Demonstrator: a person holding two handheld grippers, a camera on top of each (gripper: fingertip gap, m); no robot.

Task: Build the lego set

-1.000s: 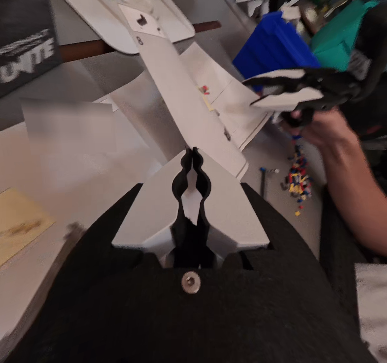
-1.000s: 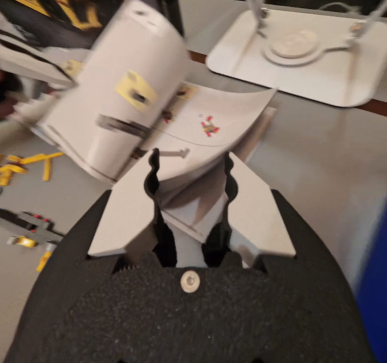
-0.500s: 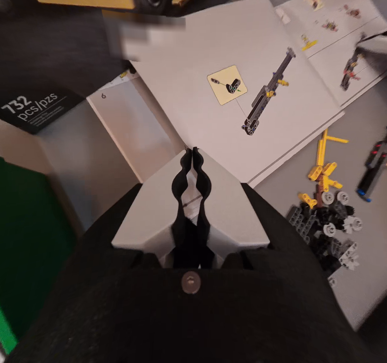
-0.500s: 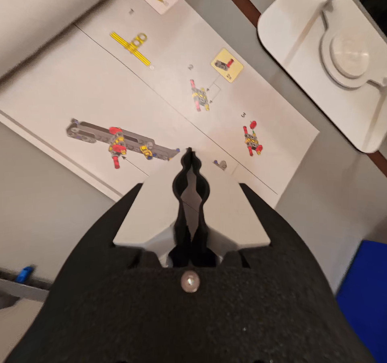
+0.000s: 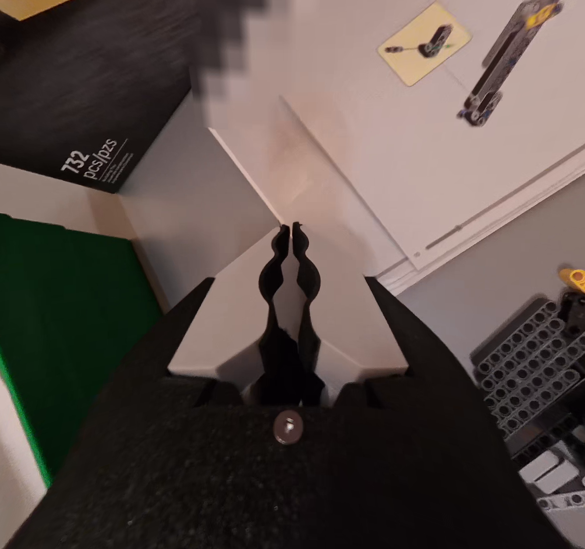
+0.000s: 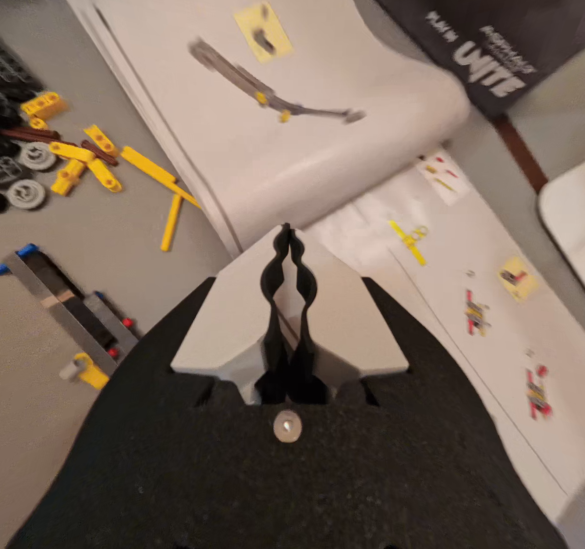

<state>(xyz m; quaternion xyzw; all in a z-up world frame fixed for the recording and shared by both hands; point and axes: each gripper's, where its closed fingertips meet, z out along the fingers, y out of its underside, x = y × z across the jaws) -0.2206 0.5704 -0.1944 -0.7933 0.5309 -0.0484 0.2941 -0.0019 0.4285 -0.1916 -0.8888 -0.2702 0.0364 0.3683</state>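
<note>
**Page half-turned, parts waiting beside the booklet**

The left hand-held gripper has its jaws nearly together, a thin slit between the tips, and a page edge of the instruction booklet meets those tips; whether it is pinched I cannot tell. The right hand-held gripper is closed on nothing, hovering over the booklet where a curled page arches above the flat spread.

The lego parts lie on the grey counter, just beside the booklet: loose yellow pieces, grey wheels, a long grey beam assembly, and, in the left view, a stack of grey holed beams.

Risks, as I judge them: the arched page could spring back or crease if released mid-turn, and a sweeping page or gripper could scatter the yellow pieces that touch the booklet's edge. Both views are motion-blurred, so fast moves may also tear thin paper.
</note>
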